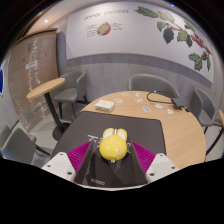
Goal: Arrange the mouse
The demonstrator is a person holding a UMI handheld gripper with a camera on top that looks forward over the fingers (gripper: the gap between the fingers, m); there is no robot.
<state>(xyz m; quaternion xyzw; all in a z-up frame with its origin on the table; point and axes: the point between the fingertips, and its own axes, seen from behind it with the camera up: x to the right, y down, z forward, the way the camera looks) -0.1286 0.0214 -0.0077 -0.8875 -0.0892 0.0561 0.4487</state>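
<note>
We see a round light-wood table with a dark rectangular mat on it. At one o'clock from the mat lies a flat white paper. Grey chairs ring the table, and a fruit-printed wall poster hangs beyond.

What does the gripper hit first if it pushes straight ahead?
Nothing new: the gripper is already shut on the yellow mouse. Beyond it, the black mat on the wooden table looks free; depth is unclear.

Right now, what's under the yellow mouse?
The yellow mouse is held between the tongs, shut on it, above a dark mat on the round wooden table. The mat directly beneath is covered.
</note>
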